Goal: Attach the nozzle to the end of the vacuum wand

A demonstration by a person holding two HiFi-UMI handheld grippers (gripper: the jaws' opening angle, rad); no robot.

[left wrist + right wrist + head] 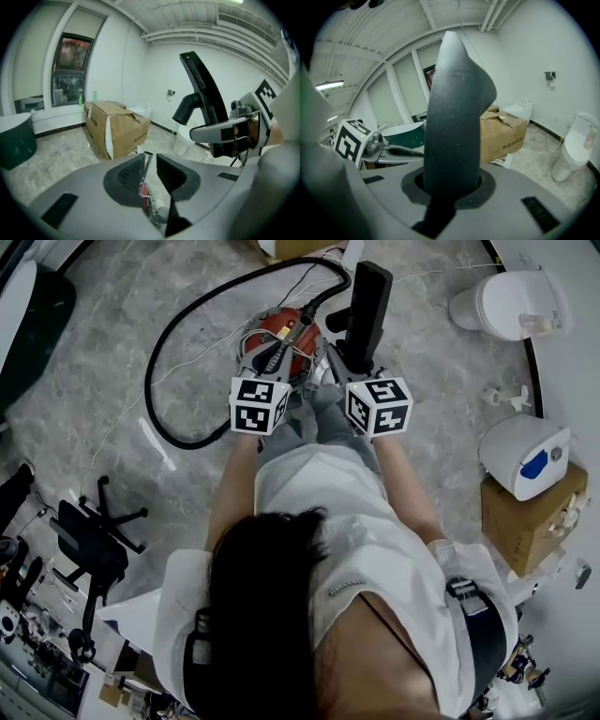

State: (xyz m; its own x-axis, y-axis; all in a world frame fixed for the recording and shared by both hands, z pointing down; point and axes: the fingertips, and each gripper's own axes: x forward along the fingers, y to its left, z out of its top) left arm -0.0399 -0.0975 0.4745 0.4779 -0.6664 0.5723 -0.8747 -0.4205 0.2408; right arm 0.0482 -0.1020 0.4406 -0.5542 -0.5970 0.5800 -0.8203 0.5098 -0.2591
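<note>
My right gripper [350, 360] is shut on the black nozzle [367, 304], which stands upright above the jaws. In the right gripper view the nozzle [457, 112] fills the space between the pads of the right gripper [452, 187]. To its left, my left gripper [275, 358] hangs over the red vacuum body [287, 334]. In the left gripper view a thin shiny metal piece [145, 171], apparently the wand's end, lies against the left pad. A gap separates it from the other pad, so the left gripper [151, 172] is open. The nozzle [202, 89] shows at the upper right there.
A black hose [167, 357] loops over the floor left of the vacuum. A toilet [511, 301] stands at the far right, with a white appliance [523, 454] on a cardboard box [530, 514] nearer. A black stand [89, 540] is at the left. Another cardboard box [117, 126] is ahead.
</note>
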